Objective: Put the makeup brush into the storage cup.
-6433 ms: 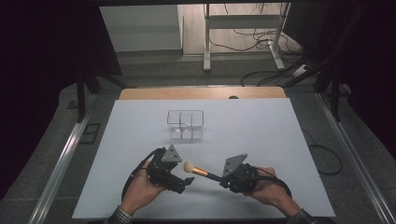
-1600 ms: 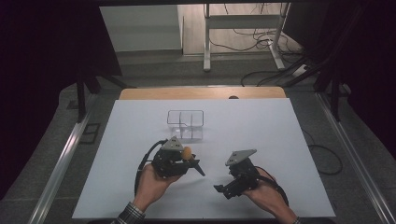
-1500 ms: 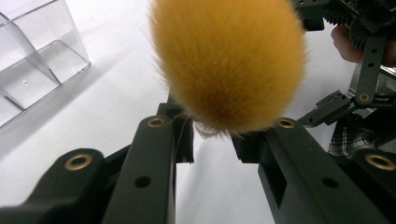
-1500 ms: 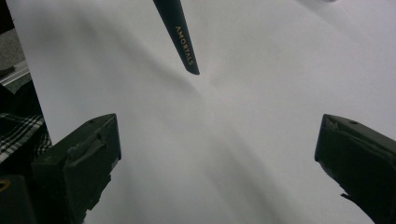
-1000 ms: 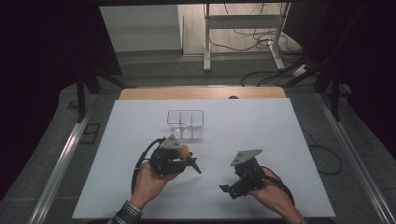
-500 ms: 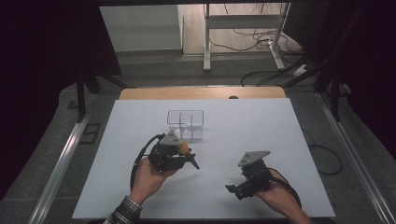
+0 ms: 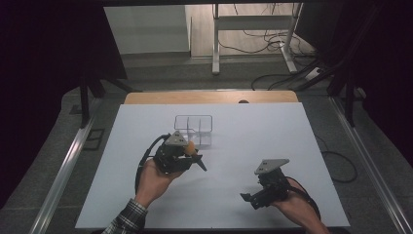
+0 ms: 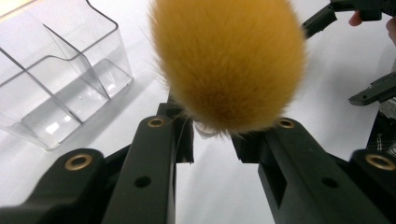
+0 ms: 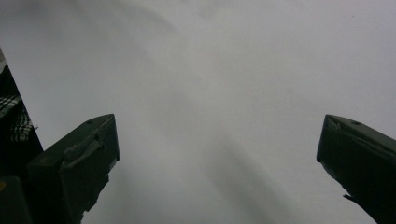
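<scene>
While the left hand-held gripper [image 7: 187,158] clamps a brush [image 8: 227,63], the right hand-held gripper [image 7: 251,199] rests low, jaws apart.

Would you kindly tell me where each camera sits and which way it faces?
High view: above the person's side, looking forward and down at the white table; both hands, left gripper, right gripper.
Left gripper view: on the left gripper, looking past its jaws, closed on an orange brush, toward the clear organizer.
Right gripper view: on the right gripper, jaws apart over bare table.
Shared: the brush and organizer appear in the high and left gripper views.
</scene>
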Available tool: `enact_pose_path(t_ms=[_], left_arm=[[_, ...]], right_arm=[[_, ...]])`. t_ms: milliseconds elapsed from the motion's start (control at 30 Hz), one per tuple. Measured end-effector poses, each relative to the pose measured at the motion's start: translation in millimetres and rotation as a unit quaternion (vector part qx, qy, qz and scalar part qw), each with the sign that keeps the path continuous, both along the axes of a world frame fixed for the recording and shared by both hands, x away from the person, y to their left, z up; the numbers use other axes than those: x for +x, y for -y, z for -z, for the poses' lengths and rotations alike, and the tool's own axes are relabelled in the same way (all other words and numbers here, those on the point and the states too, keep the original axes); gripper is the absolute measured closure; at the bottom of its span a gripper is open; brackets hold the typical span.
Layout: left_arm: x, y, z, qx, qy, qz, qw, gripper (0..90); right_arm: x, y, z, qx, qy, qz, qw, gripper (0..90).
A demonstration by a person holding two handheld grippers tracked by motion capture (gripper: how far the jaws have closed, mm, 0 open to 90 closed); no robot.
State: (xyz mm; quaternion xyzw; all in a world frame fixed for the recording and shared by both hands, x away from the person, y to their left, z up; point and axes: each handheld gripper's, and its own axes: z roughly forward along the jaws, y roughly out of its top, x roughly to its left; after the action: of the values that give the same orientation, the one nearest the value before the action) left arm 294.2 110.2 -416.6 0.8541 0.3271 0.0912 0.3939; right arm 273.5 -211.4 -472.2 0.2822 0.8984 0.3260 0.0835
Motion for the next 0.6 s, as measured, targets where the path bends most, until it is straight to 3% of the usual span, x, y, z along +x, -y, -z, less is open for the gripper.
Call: enact_pose_path(t_ms=[600], left_arm=[[13.0, -5.3, -7.5, -0.009, 0.007, -0.012, 0.9999, 72.6]], right_arm=[[-3.5, 33.2, -1.2, 0.004, -0.001, 0.038, 0.9993, 0.0]])
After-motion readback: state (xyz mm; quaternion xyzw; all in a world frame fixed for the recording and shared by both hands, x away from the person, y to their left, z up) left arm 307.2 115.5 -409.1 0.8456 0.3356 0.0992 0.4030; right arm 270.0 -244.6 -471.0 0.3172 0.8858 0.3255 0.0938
